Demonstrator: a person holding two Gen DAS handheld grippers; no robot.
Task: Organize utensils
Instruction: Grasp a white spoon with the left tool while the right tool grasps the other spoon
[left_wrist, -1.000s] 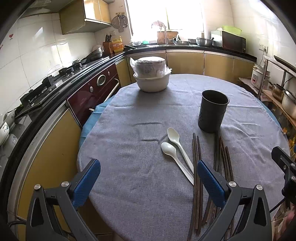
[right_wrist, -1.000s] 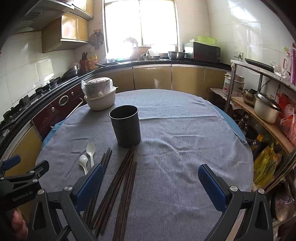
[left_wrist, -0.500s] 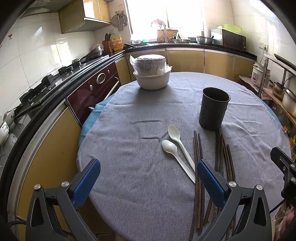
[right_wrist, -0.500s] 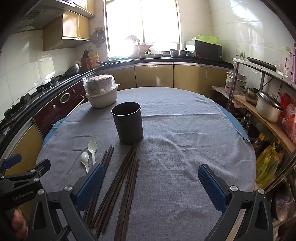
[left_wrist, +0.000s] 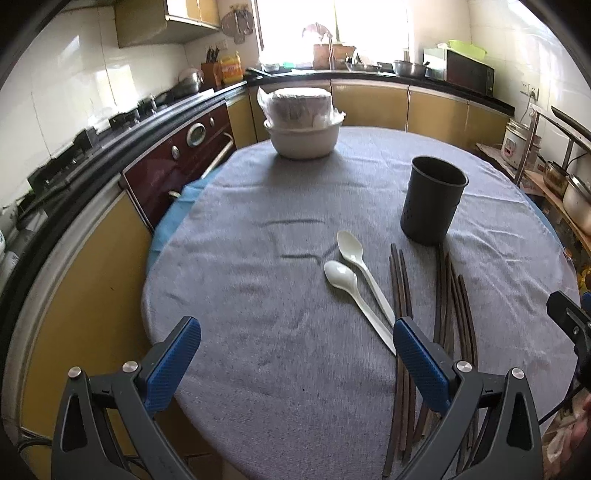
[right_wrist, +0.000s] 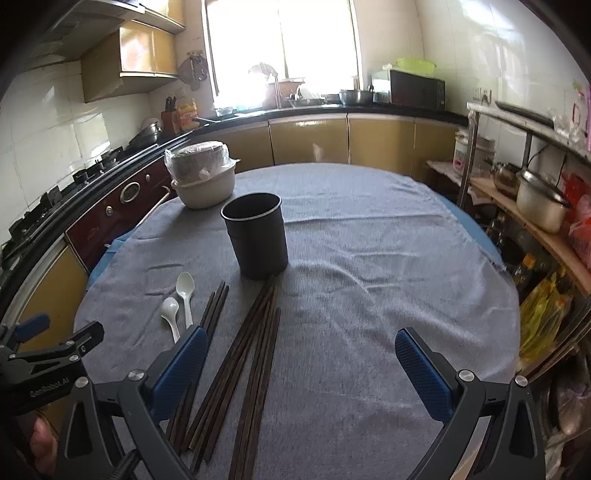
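Grey cloth is covering the round worktop (left_wrist: 258, 295); nothing has been sorted yet, so the step in hand reads as the approach before a first pick.

Left wrist view: left tongs (left_wrist: 297, 363) are hovering above the near edge of the worktop, spread wide, holding nothing. Two white plastic spoons (left_wrist: 356, 280) are lying flat just ahead of the right-hand finger, bowls pointing away. Dark chopsticks (left_wrist: 402, 295) are lying loose beside and beyond that finger, some passing under it. Black utensil holder (left_wrist: 432, 199) is standing upright further ahead and to the right, empty as far as can be seen. A wrapped bowl (left_wrist: 301, 125) is sitting at the far side.

Right wrist view: right tongs (right_wrist: 301, 363) are likewise gaping and empty. The chopsticks (right_wrist: 247, 350) are fanning out between the two fingers, nearer the left one; the spoons (right_wrist: 181, 302) are lying ahead of the left finger; the holder (right_wrist: 256, 236) is standing straight ahead, touching the far chopstick tips.

Judgement: next move is calling for lowering one pair of tongs onto a thin flat piece, closing low against the cloth, then lifting and tipping it upright over the holder.
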